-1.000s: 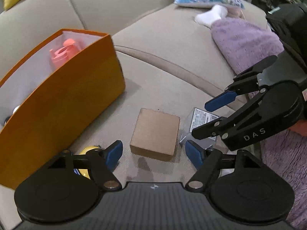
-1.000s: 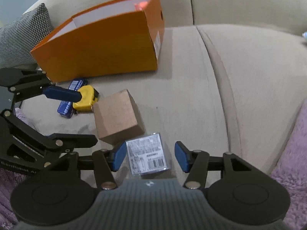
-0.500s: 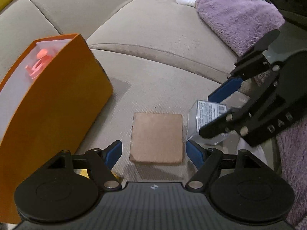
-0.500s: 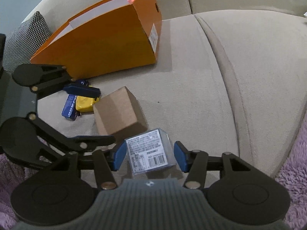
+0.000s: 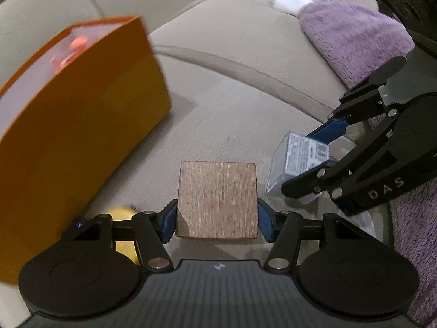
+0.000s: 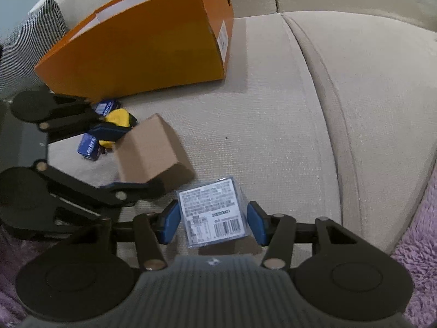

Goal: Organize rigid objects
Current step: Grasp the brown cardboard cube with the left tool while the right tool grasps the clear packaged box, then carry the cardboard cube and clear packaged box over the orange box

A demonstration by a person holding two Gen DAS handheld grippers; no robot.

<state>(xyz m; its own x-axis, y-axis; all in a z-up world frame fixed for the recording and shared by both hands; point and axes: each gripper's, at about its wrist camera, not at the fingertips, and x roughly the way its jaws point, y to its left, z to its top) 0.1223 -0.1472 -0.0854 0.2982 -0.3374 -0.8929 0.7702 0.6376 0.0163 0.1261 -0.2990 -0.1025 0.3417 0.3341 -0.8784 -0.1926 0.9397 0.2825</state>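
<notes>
The left claw [image 5: 217, 220] is closing, pads against the brown box [image 5: 217, 198]. The right claw [image 6: 213, 222] clamps a clear labelled box [image 6: 213, 211], at three o'clock of the brown one.

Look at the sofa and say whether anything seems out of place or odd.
Small hard items lie loose on the sofa cushion beside the orange box: a yellow tape measure and a blue tin. Nothing looks spilled or damaged.

Brown cardboard box [image 5: 217, 198] on sofa, flat top up, clamped between blue pads. Clear labelled case [image 6: 214, 211] tilted, lifted just right of it. Open orange box [image 6: 142, 46] behind.
</notes>
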